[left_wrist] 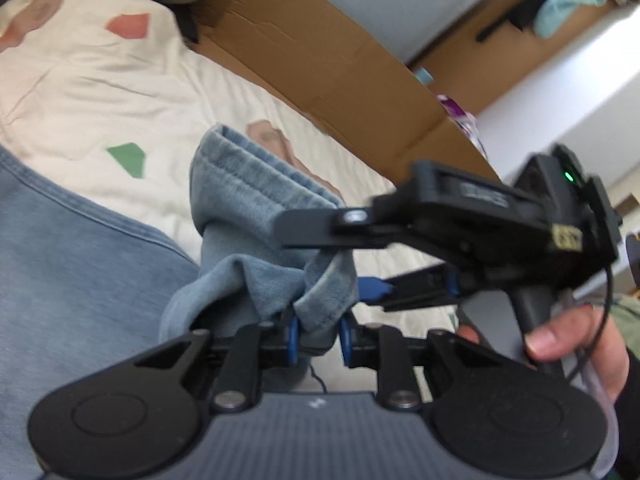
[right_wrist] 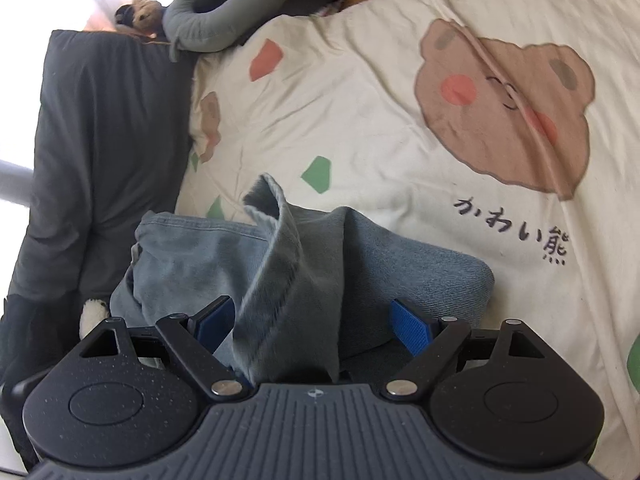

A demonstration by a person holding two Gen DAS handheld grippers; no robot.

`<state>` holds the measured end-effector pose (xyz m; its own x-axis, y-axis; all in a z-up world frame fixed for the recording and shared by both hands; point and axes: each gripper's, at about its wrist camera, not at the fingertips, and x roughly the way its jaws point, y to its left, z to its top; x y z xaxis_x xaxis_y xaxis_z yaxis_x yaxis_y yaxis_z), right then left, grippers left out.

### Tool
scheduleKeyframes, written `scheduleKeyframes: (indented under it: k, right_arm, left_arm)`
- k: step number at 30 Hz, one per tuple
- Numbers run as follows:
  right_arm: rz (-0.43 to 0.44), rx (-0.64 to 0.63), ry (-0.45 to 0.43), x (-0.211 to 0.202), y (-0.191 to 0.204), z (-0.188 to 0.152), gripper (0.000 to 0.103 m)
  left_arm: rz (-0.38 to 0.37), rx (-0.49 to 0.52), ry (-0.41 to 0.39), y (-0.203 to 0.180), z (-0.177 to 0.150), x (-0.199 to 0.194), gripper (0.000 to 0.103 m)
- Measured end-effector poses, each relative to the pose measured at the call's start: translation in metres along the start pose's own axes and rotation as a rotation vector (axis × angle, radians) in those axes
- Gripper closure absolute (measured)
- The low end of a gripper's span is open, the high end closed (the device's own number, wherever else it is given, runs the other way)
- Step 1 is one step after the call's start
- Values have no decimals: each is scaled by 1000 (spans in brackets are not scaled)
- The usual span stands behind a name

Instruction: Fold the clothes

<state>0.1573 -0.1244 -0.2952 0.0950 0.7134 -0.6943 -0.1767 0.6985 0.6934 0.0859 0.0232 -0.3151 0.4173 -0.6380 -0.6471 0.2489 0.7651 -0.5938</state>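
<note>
Two hand-held grippers (left_wrist: 318, 340) (right_wrist: 316, 328) — one pair of jeans (right_wrist: 420, 264) — one bear-print blanket (right_wrist: 400, 60).

**Denim crowding both grippers; open quilt lying toward twelve and two**

In the right wrist view, the jeans (right_wrist: 248, 256) are bunching between the spread fingers of the right gripper (right_wrist: 316, 324), blocking the near path. The cream quilt (right_wrist: 380, 92) is lying open from twelve to three o'clock. A dark blanket (right_wrist: 100, 140) is walling off nine o'clock, a grey pillow (right_wrist: 224, 12) sitting at eleven. In the left wrist view, the right gripper (left_wrist: 376, 264) is crossing at two o'clock of the left gripper (left_wrist: 318, 338), and a cardboard box (left_wrist: 320, 60) is bordering the quilt at one o'clock.
</note>
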Motion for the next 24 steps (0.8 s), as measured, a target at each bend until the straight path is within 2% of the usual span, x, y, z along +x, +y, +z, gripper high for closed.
scheduleKeyframes:
  k: [1,2,3,4,5,7,10,16,20,24]
  right_arm:
    - [-1,5,16,2,-2,-1,35]
    - [-2,8,27,3,-4,-2,42]
    - [-4,5,29,2,-5,-3,55]
    - [-5,2,31,2,-6,-5,63]
    - [-7,-1,33,1,-7,-6,65]
    - [-17,-5,27,-4,-10,-9,81]
    - [-41,-3,7,-17,-18,-11,86]
    - [-69,-22,-29,-49,-34,-20,87]
    - [-110,-19,-44,-70,-48,-31,87]
    - [-170,7,-83,-93,-67,-41,88]
  left_arm:
    - [-6,8,9,-3,-2,2,82]
    - [-5,14,24,-3,-2,3,82]
    - [-3,19,40,-3,-2,4,81]
    - [-1,24,56,-4,-2,5,79]
    - [1,29,72,-4,-2,5,77]
    - [5,40,103,-5,-2,7,68]
    - [20,41,120,-4,-3,0,55]
    - [88,19,136,14,-6,-17,55]
    - [186,2,135,33,-4,-31,51]
    - [266,-16,115,50,2,-49,51]
